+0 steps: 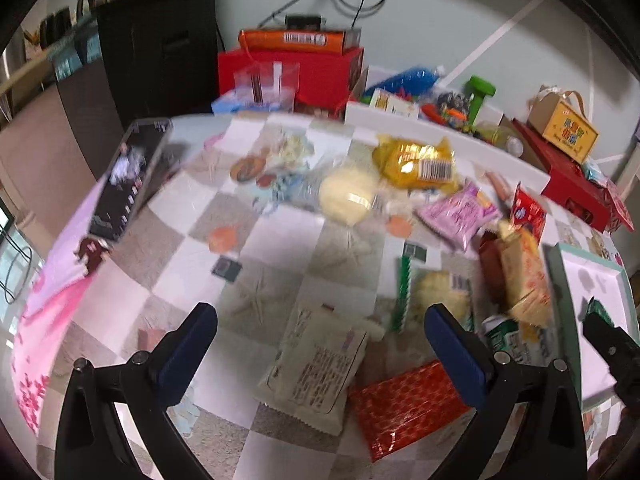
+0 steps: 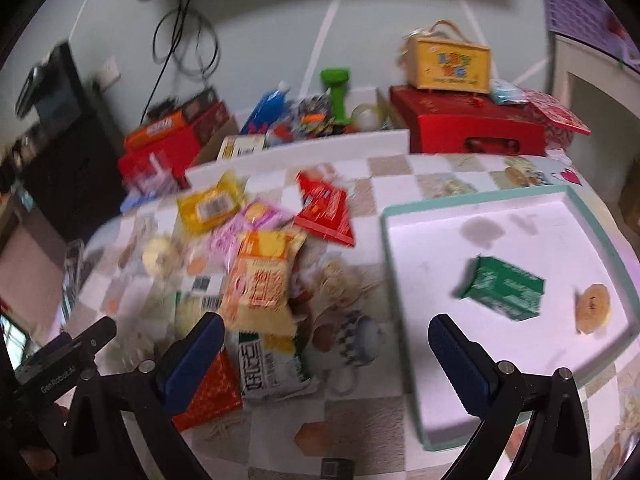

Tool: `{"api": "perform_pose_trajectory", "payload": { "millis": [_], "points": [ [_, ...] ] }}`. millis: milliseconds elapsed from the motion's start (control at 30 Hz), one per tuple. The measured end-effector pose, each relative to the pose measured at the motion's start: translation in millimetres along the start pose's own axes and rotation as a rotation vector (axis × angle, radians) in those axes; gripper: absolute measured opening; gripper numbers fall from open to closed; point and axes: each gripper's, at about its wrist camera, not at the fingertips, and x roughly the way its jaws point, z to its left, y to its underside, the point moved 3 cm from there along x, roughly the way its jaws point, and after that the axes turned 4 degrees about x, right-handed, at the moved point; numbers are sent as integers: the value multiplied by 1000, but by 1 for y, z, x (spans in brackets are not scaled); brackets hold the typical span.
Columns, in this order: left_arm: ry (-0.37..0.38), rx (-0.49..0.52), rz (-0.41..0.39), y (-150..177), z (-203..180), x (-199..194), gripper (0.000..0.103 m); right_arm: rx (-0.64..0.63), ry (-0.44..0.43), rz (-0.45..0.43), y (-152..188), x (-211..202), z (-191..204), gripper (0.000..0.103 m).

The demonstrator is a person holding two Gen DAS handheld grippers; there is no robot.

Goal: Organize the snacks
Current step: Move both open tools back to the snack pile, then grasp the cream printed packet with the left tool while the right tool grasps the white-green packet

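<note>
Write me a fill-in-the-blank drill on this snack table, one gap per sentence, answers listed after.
1. The green packet lies inside the white ____ with the teal rim.
2. Both the left gripper and the right gripper have their jaws ____.
3. The yellow carry box stands on top of a ____ box.
4. Beside the green packet in the tray lies a round ____.

Missing words: tray; open; red; cookie

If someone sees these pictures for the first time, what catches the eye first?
Probably the heap of bright snack packets scattered over the checked tablecloth. Next, the white tray on the right, holding only a green packet and a round biscuit. Both grippers hang above with jaws open and hold nothing.
</note>
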Motion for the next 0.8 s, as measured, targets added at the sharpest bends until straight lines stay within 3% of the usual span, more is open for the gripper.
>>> {"api": "perform_pose_trajectory", "payload": {
  "millis": [167, 433, 667, 800],
  "points": [
    [14, 24, 69, 12, 0, 23, 103, -68, 33, 96, 19, 29, 14, 103],
    [-10, 30, 162, 29, 1, 55, 103, -106, 71, 155, 36, 49, 17, 99],
    [-33, 45, 160, 31, -1, 57, 102, -152, 87, 148, 40, 52, 25, 90],
    [-30, 50, 153, 29, -1, 54, 92, -149, 67, 149, 41, 56, 29, 82]
  ]
}}
